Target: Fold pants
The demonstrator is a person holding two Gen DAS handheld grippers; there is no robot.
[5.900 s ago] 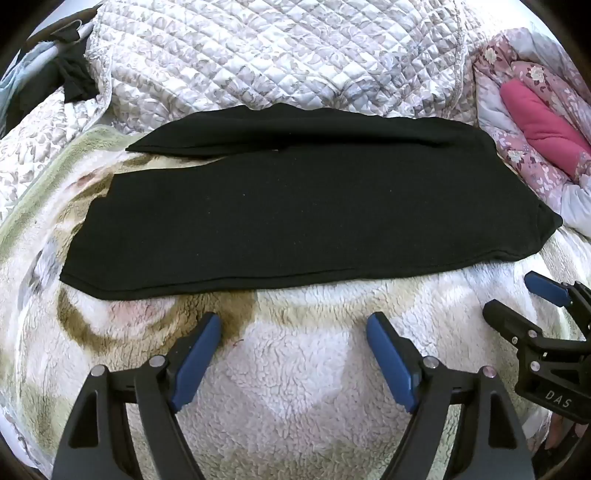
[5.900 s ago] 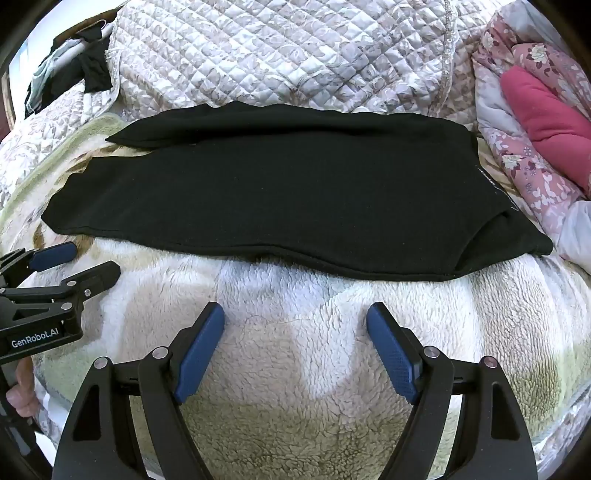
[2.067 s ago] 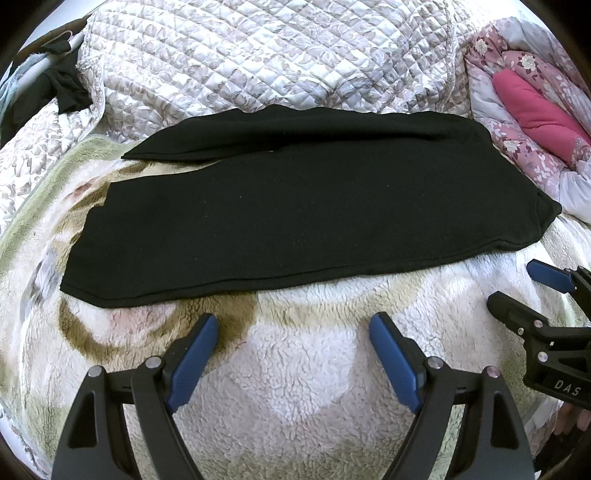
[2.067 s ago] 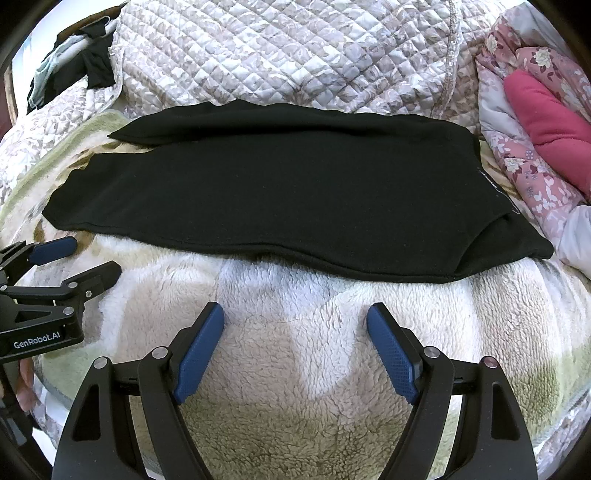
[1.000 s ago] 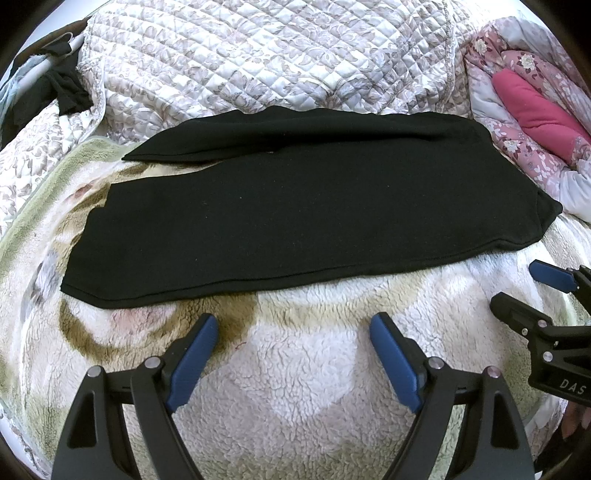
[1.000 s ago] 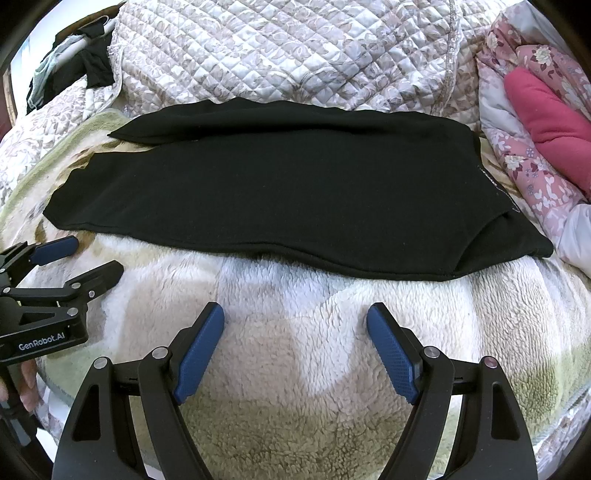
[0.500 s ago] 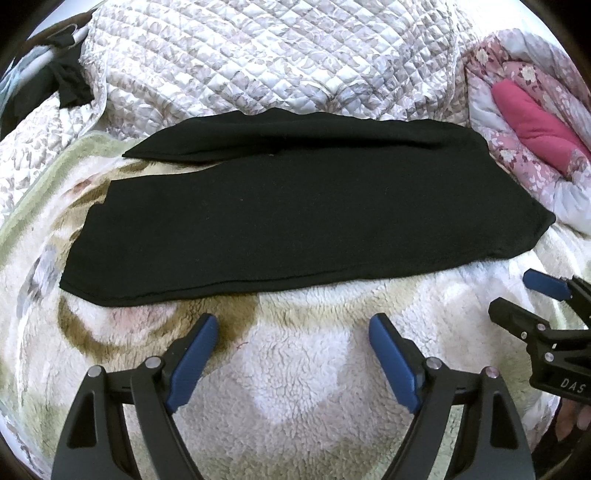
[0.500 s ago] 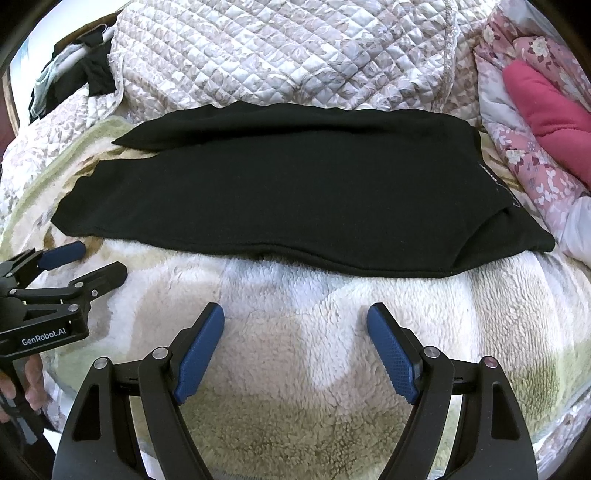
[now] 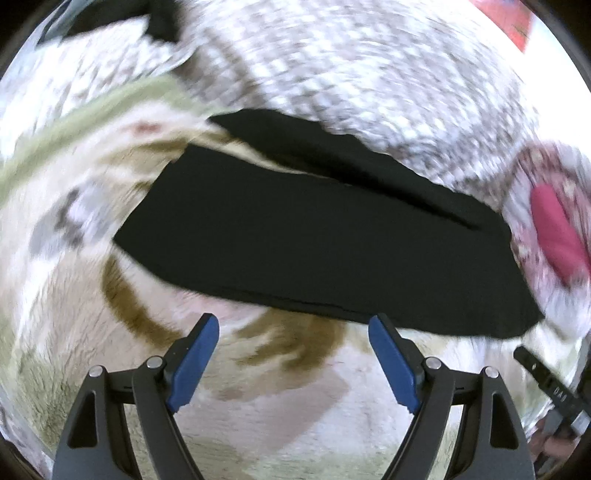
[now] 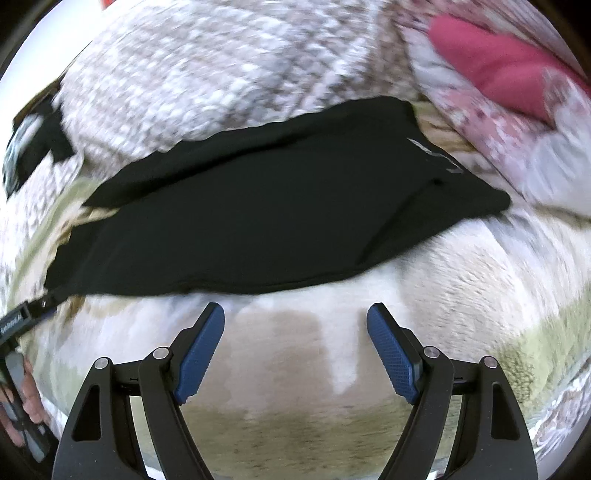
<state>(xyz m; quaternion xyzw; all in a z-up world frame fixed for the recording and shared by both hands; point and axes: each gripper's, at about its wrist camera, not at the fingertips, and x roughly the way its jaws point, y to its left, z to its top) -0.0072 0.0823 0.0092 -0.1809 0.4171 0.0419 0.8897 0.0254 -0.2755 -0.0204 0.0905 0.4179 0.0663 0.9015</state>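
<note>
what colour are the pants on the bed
Plain black pants, spread flat on the fleece blanket; clearest in the right wrist view.

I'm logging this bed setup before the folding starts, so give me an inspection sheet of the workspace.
Surface: fleece blanket with brown and green pattern, blurred by motion.
Job's things: black pants spread flat, both legs showing, not gripped.
Clutter: dark clothes at the far left corner.
Grippers: left gripper open, empty; right gripper open, empty; both short of the pants' near edge.
Cables: nothing seen.
Surroundings: quilted bedspread behind; floral bedding with pink lining on the right.
</note>
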